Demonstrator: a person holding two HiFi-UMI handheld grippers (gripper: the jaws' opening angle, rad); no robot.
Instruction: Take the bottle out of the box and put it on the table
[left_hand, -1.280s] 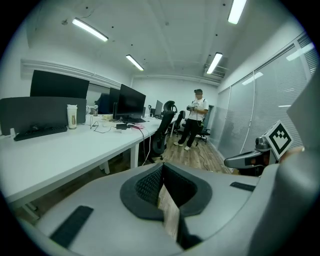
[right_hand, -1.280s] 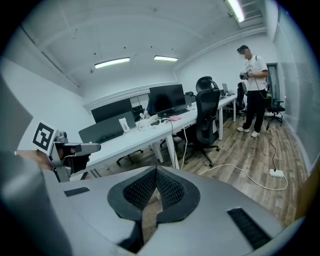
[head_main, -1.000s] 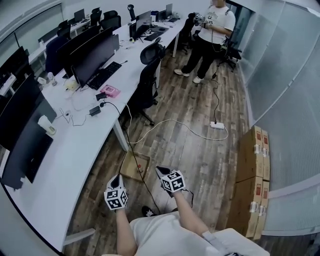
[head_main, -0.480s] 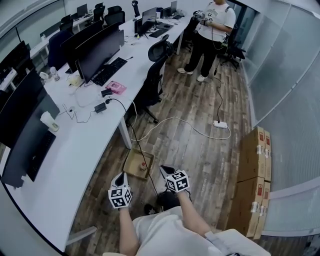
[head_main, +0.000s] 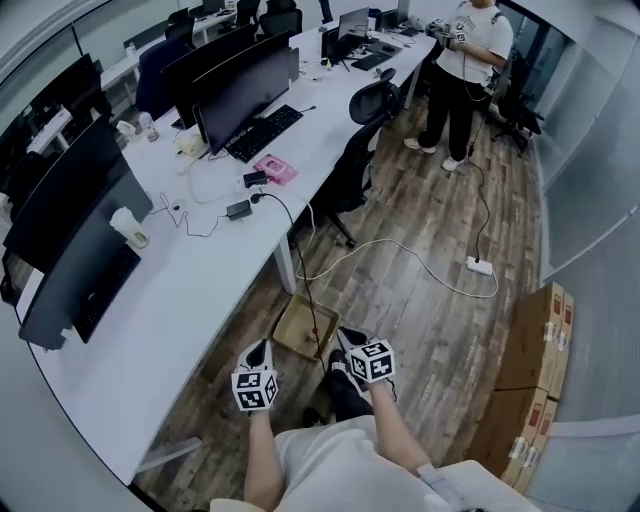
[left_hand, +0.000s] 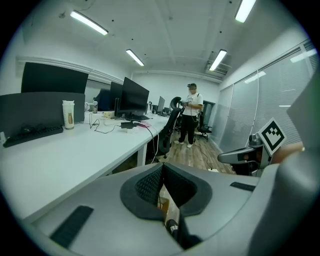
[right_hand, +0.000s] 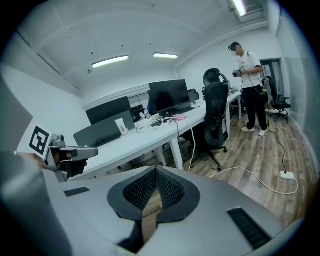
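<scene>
An open cardboard box (head_main: 296, 335) lies on the wooden floor beside the leg of the long white table (head_main: 200, 290). Both grippers hover just short of it, the left gripper (head_main: 258, 346) at its near left corner and the right gripper (head_main: 348, 336) at its right. In the left gripper view the left gripper (left_hand: 162, 165) is shut, and brown cardboard and a small dark-capped thing (left_hand: 171, 226), possibly the bottle, show through the slit below the tips. The right gripper (right_hand: 156, 168) is shut too, with cardboard behind its slit. No bottle can be made out in the head view.
A black cable (head_main: 305, 290) drops from the table across the box. A black office chair (head_main: 365, 110) stands further along. A white cord runs to a power strip (head_main: 478, 266). Stacked cartons (head_main: 540, 370) line the right wall. A person (head_main: 465, 60) stands at the far end. Monitors (head_main: 240, 85) and a cup (head_main: 128, 228) are on the table.
Both grippers have moved forward toward the box, which now lies right in front of their tips. Both stay shut and empty.
</scene>
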